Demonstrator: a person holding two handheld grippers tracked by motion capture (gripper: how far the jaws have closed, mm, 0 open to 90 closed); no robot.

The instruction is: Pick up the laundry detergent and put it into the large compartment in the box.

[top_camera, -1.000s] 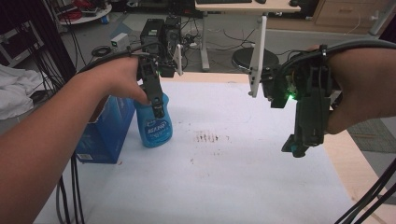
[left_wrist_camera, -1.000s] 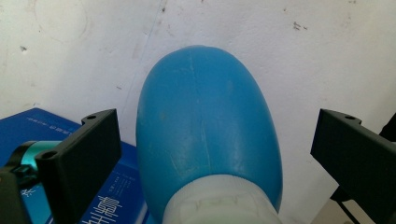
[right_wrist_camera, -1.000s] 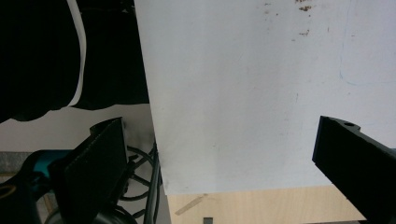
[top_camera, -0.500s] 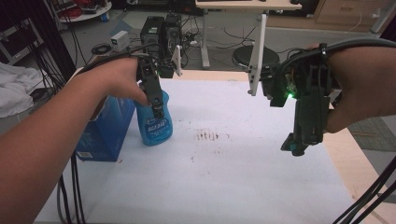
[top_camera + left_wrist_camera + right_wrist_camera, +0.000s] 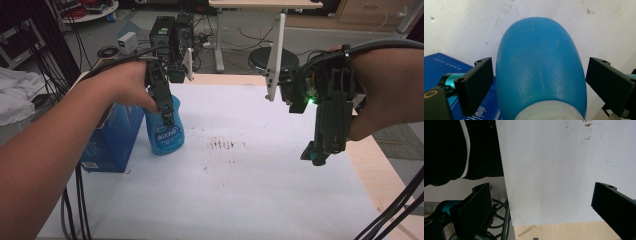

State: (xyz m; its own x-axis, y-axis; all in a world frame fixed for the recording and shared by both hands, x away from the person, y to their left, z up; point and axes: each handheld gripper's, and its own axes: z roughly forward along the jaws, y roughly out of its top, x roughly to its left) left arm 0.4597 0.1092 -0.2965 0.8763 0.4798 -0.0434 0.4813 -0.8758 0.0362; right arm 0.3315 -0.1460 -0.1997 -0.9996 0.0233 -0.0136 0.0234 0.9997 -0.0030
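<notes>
- The left gripper has its two black jaws on either side of the blue bottle. They have just been closing in on it, but in the left gripper view a thin gap shows at each side, so the pads are not yet pressing.
- The gripper comes down on the bottle from above; the bottle's pale neck sits low between the jaws, and its rounded blue body swells away toward the table.
- In the high view the left gripper stands over the upright bottle, which is at the left of the white table cover, toward its far edge.
- Just left of the bottle, touching or nearly so, is a blue box at the left edge of the cover.
- The right gripper hangs in the air at the right side, well apart from the bottle, pointing down, with a green light glowing on its body.
- In the right gripper view its jaws stand wide apart with nothing between them, over the white cover and the wooden table edge.
- A patch of small brown marks lies on the cover between the two grippers, nearer the bottle.
</notes>
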